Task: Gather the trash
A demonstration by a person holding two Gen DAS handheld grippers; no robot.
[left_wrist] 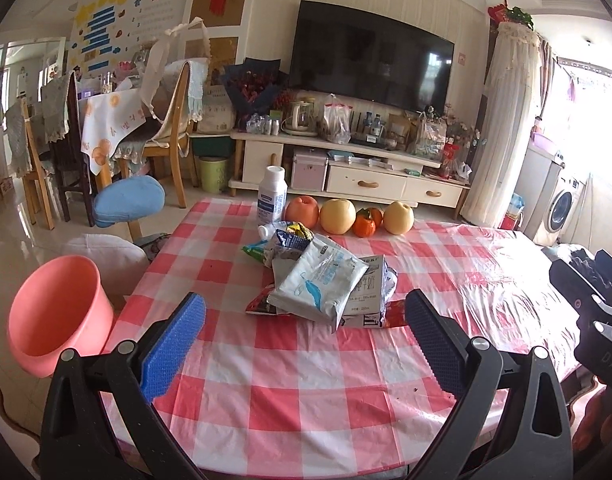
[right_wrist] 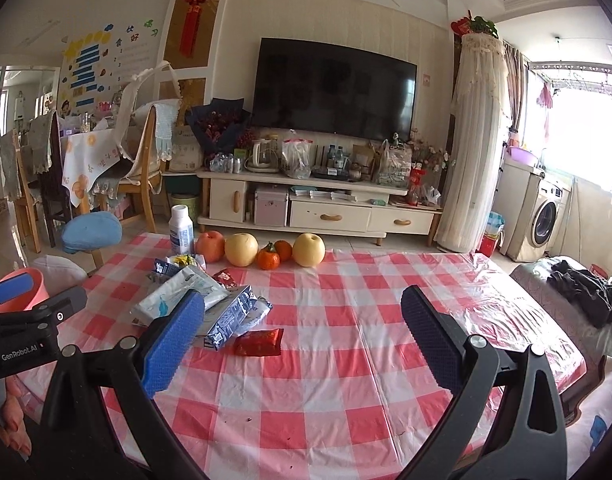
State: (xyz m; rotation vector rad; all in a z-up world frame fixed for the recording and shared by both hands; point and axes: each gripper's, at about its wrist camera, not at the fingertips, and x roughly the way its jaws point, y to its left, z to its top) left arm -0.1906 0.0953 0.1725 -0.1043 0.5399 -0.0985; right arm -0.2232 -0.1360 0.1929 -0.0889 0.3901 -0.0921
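A heap of wrappers and cartons lies on the red-checked table point(left_wrist: 290, 392): a white tissue pack point(left_wrist: 319, 286), a flattened milk carton point(left_wrist: 365, 294) and a red wrapper point(right_wrist: 259, 342). A pink bin point(left_wrist: 52, 312) stands off the table's left edge. My left gripper point(left_wrist: 306, 330) hangs open just short of the heap, with nothing between its fingers. My right gripper point(right_wrist: 302, 326) is open too, above the table right of the heap, with the red wrapper lying ahead between its fingers. The same heap appears in the right wrist view with the tissue pack point(right_wrist: 174, 294) on top.
A white bottle point(left_wrist: 272, 194) and a row of fruit point(left_wrist: 337, 216) stand at the table's far edge. A blue stool point(left_wrist: 128, 200) and chairs stand left of the table. A TV cabinet point(left_wrist: 345, 176) lines the far wall.
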